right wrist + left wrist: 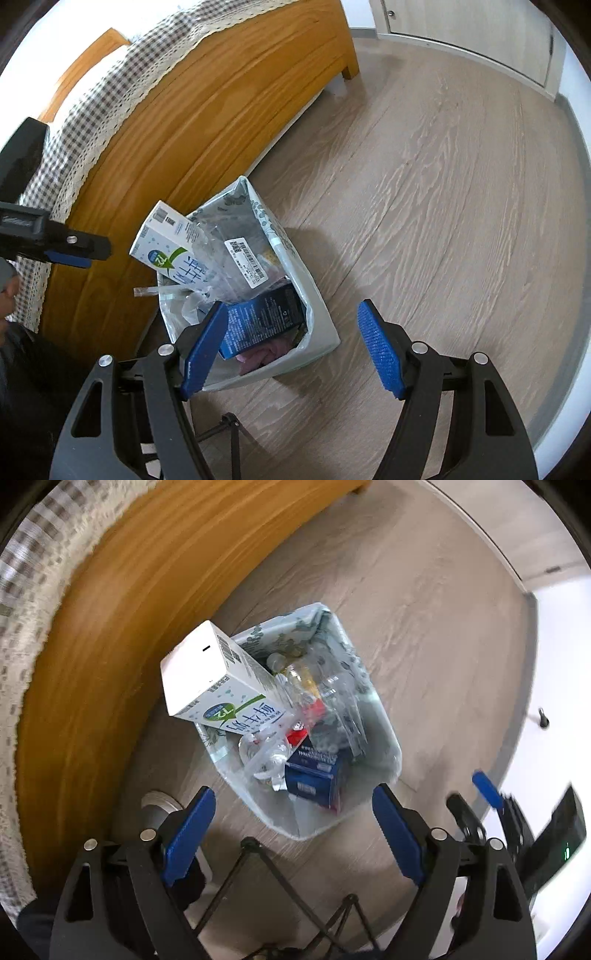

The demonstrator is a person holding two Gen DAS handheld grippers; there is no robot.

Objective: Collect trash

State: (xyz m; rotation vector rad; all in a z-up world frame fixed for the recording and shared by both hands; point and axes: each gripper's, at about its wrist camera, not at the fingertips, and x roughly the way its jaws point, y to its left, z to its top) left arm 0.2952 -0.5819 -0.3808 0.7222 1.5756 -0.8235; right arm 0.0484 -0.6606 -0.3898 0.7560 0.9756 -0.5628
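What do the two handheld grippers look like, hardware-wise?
Both match. The left gripper and right gripper have black plastic arms with triangular cut-outs, silver round pivot bolts, and flat blue finger pads with a fine ribbed texture. Thin black rods cross below the left gripper's fingers. No cables or printed markings visible.

You see a white milk carton [168,242] with a green swoosh, a dark blue box [264,319], something pinkish, perhaps cloth [258,359], a pale leaf-printed bin liner [275,230], an orange wooden bed frame [207,122], and a grey-checked bedcover [122,85].
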